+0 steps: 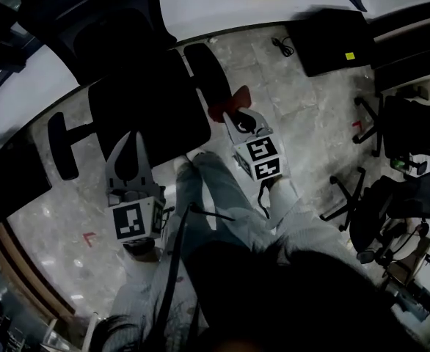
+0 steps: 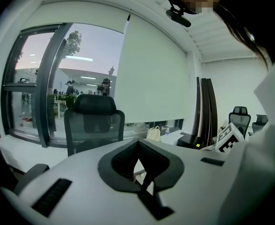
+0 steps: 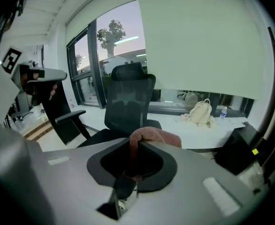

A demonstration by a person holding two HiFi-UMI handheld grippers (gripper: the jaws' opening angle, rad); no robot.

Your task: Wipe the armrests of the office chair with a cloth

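Observation:
A black office chair (image 1: 145,101) stands in front of me, its left armrest (image 1: 61,145) and right armrest (image 1: 208,75) both bare. My right gripper (image 1: 235,117) is shut on a red cloth (image 1: 230,103), held just below the right armrest and apart from it. In the right gripper view the cloth (image 3: 156,136) bunches over the jaw tips, with the chair (image 3: 128,102) and one armrest (image 3: 69,117) beyond. My left gripper (image 1: 136,138) hovers over the seat's near edge, jaws together with nothing between them. The left gripper view looks at the chair back (image 2: 93,121).
A white desk (image 1: 222,2) curves along the far side. On the floor to the right sit a black case (image 1: 329,39) and more office chairs (image 1: 406,189). A pale backpack (image 3: 201,111) lies on the desk. My legs (image 1: 215,196) are below the chair.

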